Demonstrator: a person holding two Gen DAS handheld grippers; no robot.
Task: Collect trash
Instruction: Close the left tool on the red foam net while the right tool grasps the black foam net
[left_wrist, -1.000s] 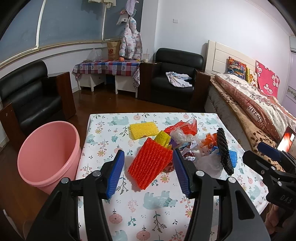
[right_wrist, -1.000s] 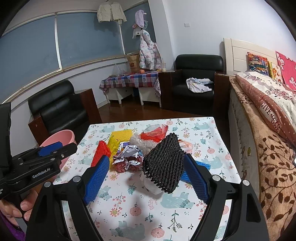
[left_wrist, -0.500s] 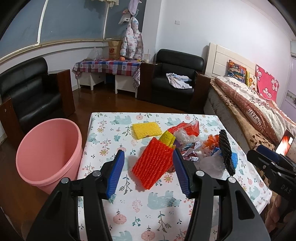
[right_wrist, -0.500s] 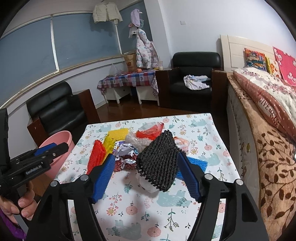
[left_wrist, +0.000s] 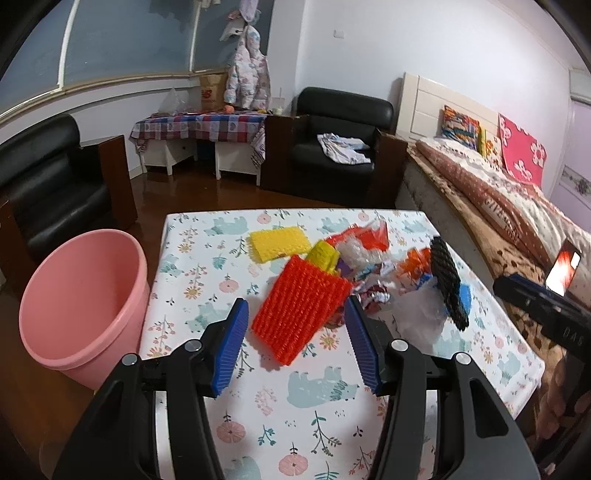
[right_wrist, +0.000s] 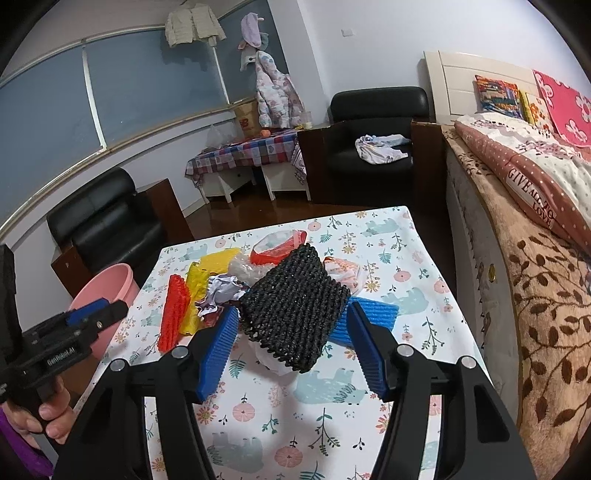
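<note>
A pile of trash lies on the patterned table (left_wrist: 317, 413): a red foam net (left_wrist: 301, 312), a yellow foam net (left_wrist: 279, 243), a black foam net (left_wrist: 447, 284), crumpled paper and wrappers. My left gripper (left_wrist: 295, 332) is open, its jaws either side of the red net's near end. In the right wrist view my right gripper (right_wrist: 291, 339) is open around the black net (right_wrist: 295, 306), with a blue net (right_wrist: 369, 317) behind it. A pink bucket (left_wrist: 81, 302) stands left of the table.
A bed (left_wrist: 517, 206) runs along the table's right side. Black armchairs (left_wrist: 340, 144) and a side table with a checked cloth (left_wrist: 199, 125) stand at the back. The left gripper's body shows at the left of the right wrist view (right_wrist: 55, 343).
Both grippers have stayed open and shifted slightly back and up; the table and trash sit a little lower in the views. No trash has moved.
</note>
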